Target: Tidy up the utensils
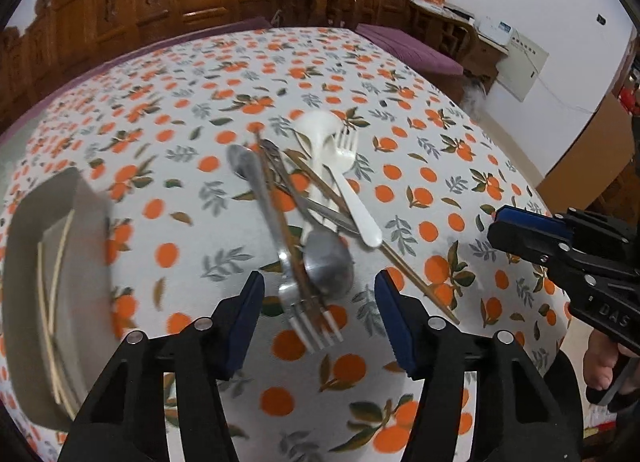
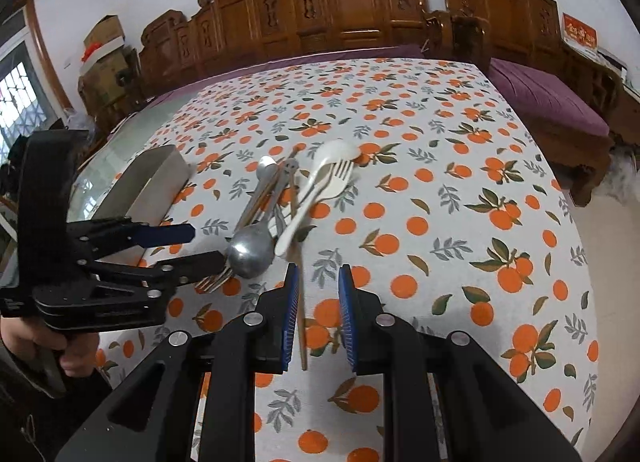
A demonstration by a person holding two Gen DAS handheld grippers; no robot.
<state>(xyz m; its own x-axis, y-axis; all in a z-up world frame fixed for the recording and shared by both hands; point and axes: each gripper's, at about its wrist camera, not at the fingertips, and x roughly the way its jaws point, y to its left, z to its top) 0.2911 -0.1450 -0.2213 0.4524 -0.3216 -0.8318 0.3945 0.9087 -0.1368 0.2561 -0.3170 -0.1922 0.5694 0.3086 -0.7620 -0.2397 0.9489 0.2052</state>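
Left wrist view: left gripper (image 1: 320, 314) open astride metal fork (image 1: 296, 302) and spoon (image 1: 328, 266) of utensil pile on tablecloth (image 1: 200, 110), right gripper (image 2: 318, 314) narrowly parted, holding nothing, gray tray (image 1: 48, 262) leftward.

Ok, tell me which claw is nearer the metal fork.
Left. The left claw straddles the metal fork, its tines between the open pads. The right claw sits off to the side, around a chopstick.

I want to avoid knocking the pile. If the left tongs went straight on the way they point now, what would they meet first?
Most likely the metal fork, whose tines lie between the open left tongs, with the metal spoon bowl just beyond. Depth is unclear, so which one is touched first is uncertain.
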